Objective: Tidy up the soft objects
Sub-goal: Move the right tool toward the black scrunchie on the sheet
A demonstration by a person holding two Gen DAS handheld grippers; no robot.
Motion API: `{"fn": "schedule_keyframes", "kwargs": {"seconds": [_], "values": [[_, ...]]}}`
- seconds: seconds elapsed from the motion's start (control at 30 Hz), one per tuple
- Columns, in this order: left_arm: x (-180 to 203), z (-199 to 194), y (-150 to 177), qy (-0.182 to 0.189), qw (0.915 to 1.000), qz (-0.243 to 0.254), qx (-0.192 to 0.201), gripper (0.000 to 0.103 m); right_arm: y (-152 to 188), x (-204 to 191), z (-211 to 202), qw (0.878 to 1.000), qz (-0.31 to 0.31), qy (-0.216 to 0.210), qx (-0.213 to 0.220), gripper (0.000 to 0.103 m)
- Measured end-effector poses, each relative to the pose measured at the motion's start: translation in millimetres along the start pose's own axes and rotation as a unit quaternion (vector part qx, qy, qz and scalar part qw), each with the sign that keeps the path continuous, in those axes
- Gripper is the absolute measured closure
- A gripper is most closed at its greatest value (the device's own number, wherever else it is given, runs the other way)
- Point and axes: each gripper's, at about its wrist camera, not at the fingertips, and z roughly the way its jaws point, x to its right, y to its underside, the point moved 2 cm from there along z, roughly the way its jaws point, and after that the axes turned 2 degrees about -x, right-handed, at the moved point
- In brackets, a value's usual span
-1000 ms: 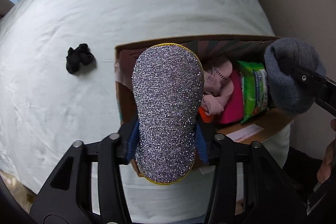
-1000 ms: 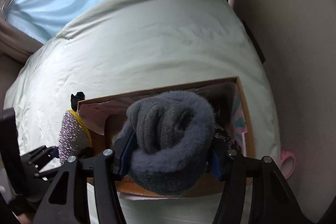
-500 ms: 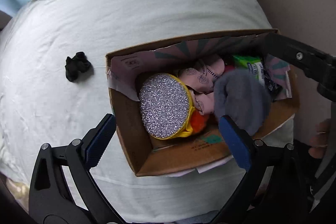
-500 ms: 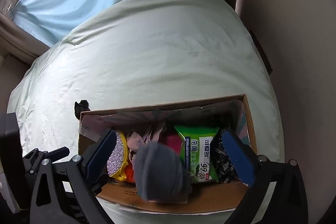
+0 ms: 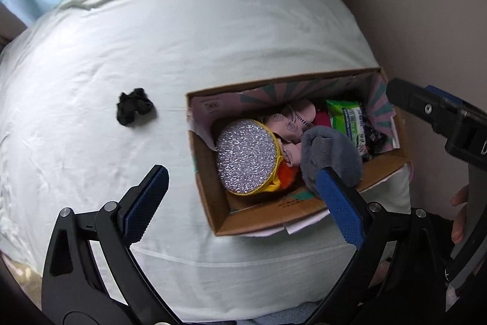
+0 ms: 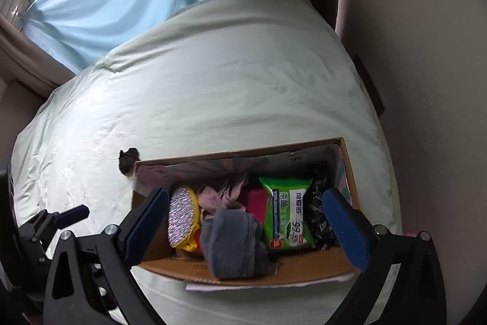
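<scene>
- Fingers of the left gripper [image 5: 242, 203] spread wide apart, nothing between them; one blue pad [image 5: 146, 203] sits over the bed [image 5: 213, 20], the other overlaps the near side of the cardboard box [image 5: 258, 218].
- Left wrist view: box lies ahead and slightly right of the left fingers. Inside it: glittery scrubber [image 5: 246, 157], grey fuzzy sock [image 5: 331, 154], pink socks [image 5: 289, 124], green wipes pack [image 5: 347, 118].
- Black scrunchie-like item [image 5: 134, 105] sits alone on the bed, ahead and left of the left fingers, well apart from the box; looks like the one soft thing not boxed.
- Right gripper body shows at the far right of this view, beyond the box.
- Right wrist view: right gripper [image 6: 246, 224] fingers also wide apart, holding nothing, straddling the box [image 6: 243, 273] from above.
- Grey fuzzy sock [image 6: 231, 242] lies between the right fingers near the box's front wall; wipes pack [image 6: 287, 212] closer to the right pad.
- Black item [image 6: 126, 160] peeks out past the box's far left corner.
- Likely step: fetch the black item with the left gripper. Do it well: swing left clear of the box wall, centre the fingers over the bundle, press lightly into the sheet without pinching fabric, close fully.
</scene>
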Motion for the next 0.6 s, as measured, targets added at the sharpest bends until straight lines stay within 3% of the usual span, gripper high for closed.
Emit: {"fn": "schedule_keyframes", "kwargs": {"seconds": [0.3,0.6], "values": [[-51.0,-87.2,22.7,0.009,0.9968,-0.026,0.075,0.005,22.3,-48.5,-65.1,0.999,-0.023,0.011,0.042,0.003],[-126.0,-158.4,62.3,-0.006,0.9894,-0.044,0.138,0.005,44.0,-132.5,-116.4,0.995,-0.058,-0.009,0.084,0.003]]}}
